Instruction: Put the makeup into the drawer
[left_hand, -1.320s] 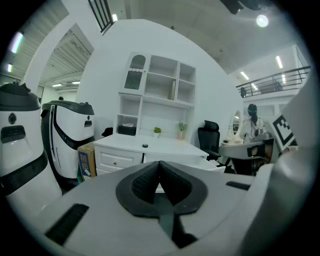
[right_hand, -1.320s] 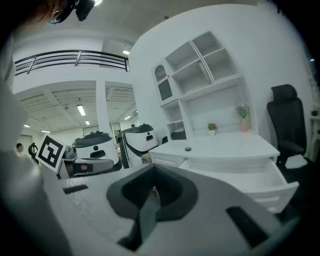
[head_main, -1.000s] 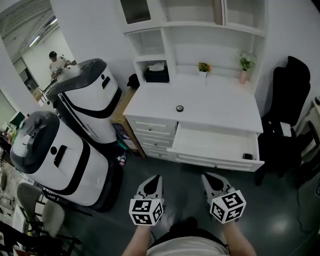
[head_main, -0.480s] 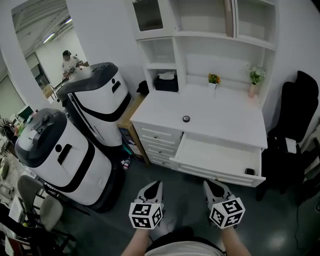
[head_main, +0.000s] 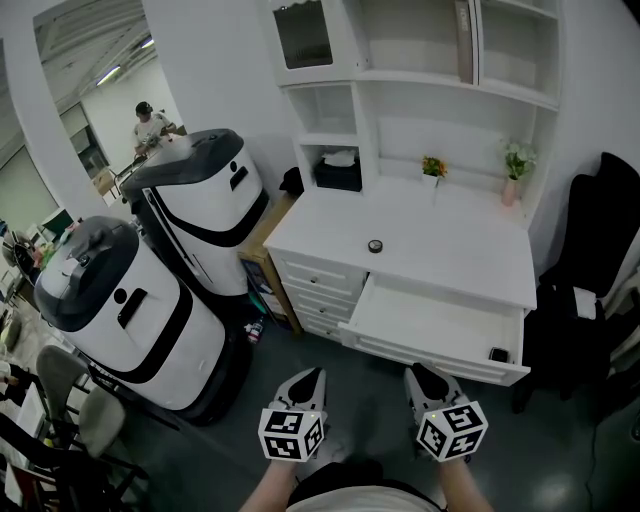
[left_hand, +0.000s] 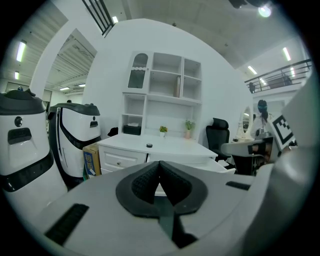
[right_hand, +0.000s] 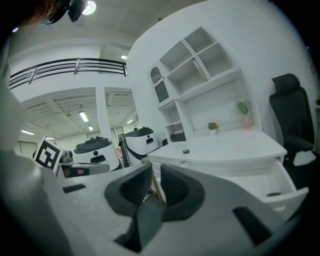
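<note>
The makeup is a small round dark pot (head_main: 375, 246) on the white desk top (head_main: 440, 235), also seen as a small pot (left_hand: 149, 145) from the left gripper and as a pot (right_hand: 186, 151) from the right gripper. The drawer (head_main: 430, 322) below it stands pulled out, with a small black item (head_main: 497, 354) in its right front corner. Both grippers hang over the dark floor, well short of the desk. My left gripper (head_main: 311, 377) is shut and empty. My right gripper (head_main: 420, 378) has just been opening; a narrow gap shows with nothing in it.
Two large white-and-black machines (head_main: 120, 300) (head_main: 205, 205) stand at the left, with a cardboard box (head_main: 262, 245) beside the desk. A black office chair (head_main: 600, 270) is at the right. A black tissue box (head_main: 340, 172) and two small flower pots (head_main: 432, 167) (head_main: 514, 160) sit at the desk's back.
The head view has swung so the desk and shelves sit further right and lower in it. Both grippers stay at the bottom of the view, still apart from the desk.
</note>
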